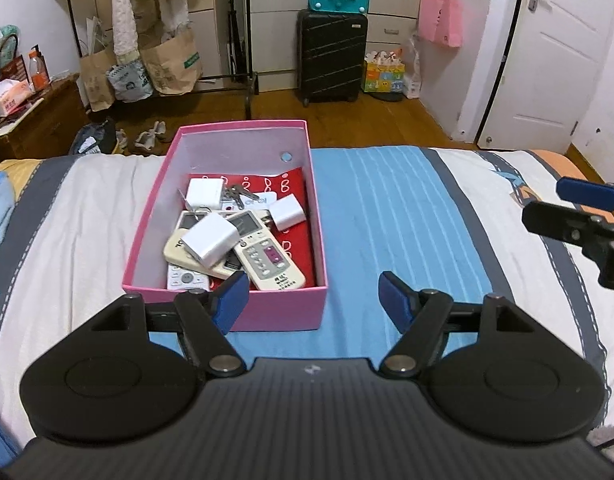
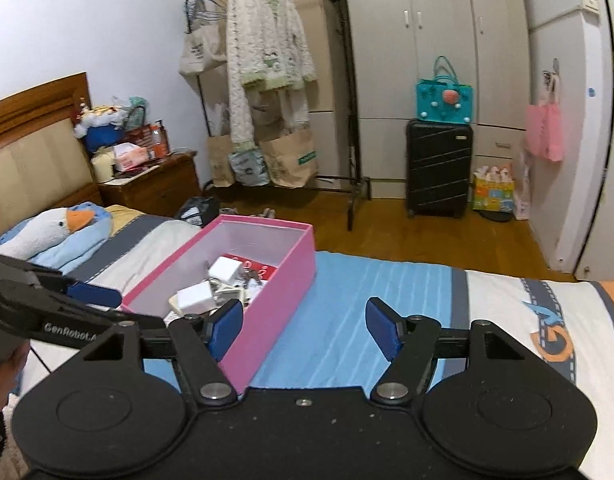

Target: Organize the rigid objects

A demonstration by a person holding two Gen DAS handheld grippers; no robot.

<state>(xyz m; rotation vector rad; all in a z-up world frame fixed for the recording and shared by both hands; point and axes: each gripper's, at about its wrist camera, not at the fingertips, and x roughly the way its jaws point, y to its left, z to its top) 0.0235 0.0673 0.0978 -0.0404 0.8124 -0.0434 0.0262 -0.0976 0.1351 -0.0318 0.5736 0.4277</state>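
A pink box (image 1: 299,304) stands on the bed, also in the right wrist view (image 2: 283,280). Inside lie white chargers (image 1: 211,240), beige remote controls (image 1: 267,260), keys (image 1: 235,194) and a red card (image 1: 295,184). My left gripper (image 1: 313,300) is open and empty, just short of the box's near wall. My right gripper (image 2: 305,326) is open and empty, to the right of the box above the blue stripe. The right gripper's fingers (image 1: 587,192) show at the right edge of the left wrist view.
The striped bedspread (image 1: 387,208) covers the bed. A goose plush (image 2: 51,232) lies by the headboard. Beyond the bed's edge are a black suitcase (image 1: 331,56), a clothes rack (image 2: 275,80), a cluttered nightstand (image 2: 155,184) and a white door (image 1: 547,60).
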